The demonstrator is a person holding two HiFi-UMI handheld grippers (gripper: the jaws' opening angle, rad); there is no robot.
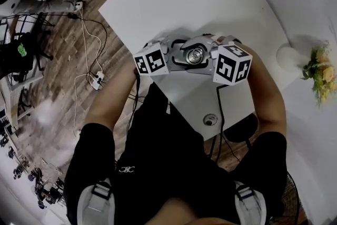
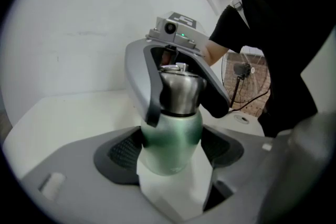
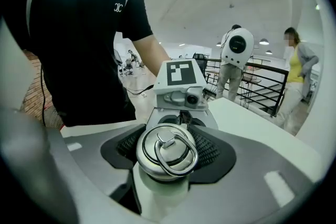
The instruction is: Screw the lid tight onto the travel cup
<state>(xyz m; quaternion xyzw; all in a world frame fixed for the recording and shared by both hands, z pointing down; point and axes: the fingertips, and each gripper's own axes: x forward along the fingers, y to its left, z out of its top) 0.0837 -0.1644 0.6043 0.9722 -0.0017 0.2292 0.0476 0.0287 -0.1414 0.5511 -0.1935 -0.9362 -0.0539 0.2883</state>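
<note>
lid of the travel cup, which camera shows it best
The right gripper view: it looks straight onto the steel lid, with its ring handle flat on top. The left gripper view shows it side-on above the green cup. The head view shows only a small shiny disc.

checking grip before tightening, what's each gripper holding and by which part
The left gripper holds the travel cup by its green body between its fingers; the right gripper grips the lid around its sides.
</note>
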